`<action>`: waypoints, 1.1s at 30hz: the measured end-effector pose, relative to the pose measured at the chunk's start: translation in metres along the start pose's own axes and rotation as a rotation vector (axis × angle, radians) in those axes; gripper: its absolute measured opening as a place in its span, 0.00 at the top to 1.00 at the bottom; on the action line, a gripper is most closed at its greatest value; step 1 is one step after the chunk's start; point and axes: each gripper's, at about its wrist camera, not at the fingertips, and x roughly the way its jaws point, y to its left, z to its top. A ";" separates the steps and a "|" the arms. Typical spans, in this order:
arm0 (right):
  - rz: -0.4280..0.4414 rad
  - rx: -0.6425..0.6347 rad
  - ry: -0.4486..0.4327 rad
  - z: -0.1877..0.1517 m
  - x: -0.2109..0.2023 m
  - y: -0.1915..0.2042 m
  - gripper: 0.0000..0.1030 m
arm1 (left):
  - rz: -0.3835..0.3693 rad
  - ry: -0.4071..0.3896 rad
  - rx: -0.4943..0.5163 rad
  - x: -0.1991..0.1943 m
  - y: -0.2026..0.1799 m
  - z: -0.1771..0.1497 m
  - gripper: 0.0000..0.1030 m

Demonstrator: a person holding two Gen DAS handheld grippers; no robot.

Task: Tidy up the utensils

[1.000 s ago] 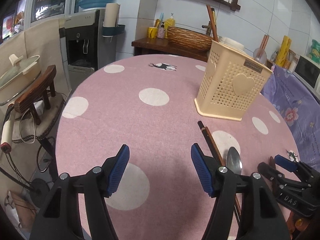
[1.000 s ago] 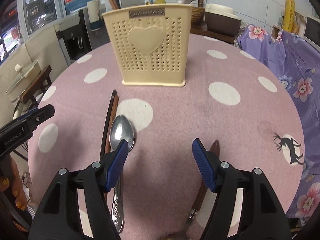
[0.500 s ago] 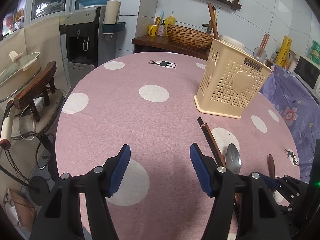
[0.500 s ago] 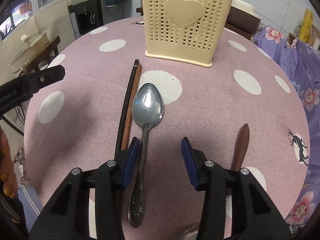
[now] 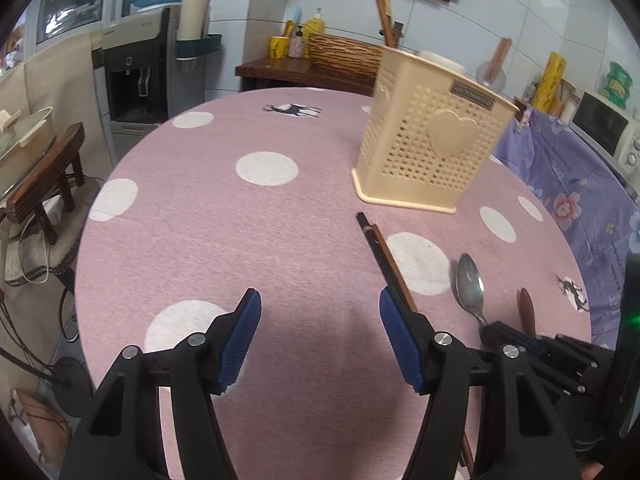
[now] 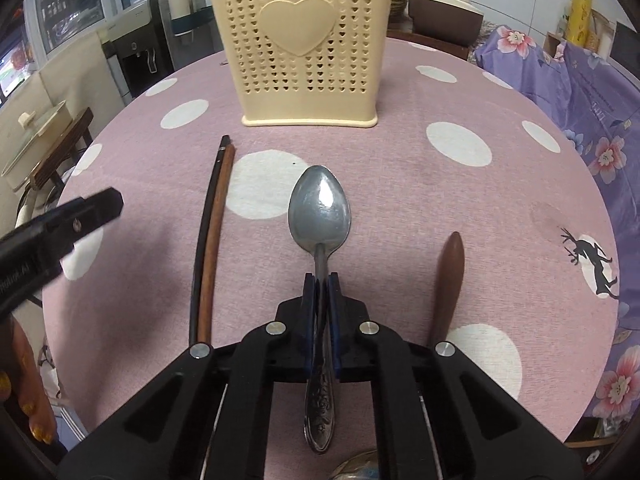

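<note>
Right gripper (image 6: 321, 280) jaws have just closed onto the spoon (image 6: 319, 210), pinching its neck right behind the bowl; a second ago they stood wide with the spoon off to the left jaw. Spoon looks still flat on the counter (image 6: 400, 184), bowl ahead of the jaws, holder (image 6: 304, 44) further ahead. Grasp done, lift likely next. Left gripper (image 5: 320, 344) jaws wide, empty; chopsticks (image 5: 384, 256) just beyond its right jaw.

Both grippers are showing black plastic frames, ribbed blue pads (image 5: 240, 344) at the fingertips, silver screws behind them.
</note>
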 end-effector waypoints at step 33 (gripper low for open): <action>0.015 0.151 -0.137 0.007 -0.039 -0.048 0.51 | 0.104 0.070 0.110 0.016 -0.020 -0.016 0.40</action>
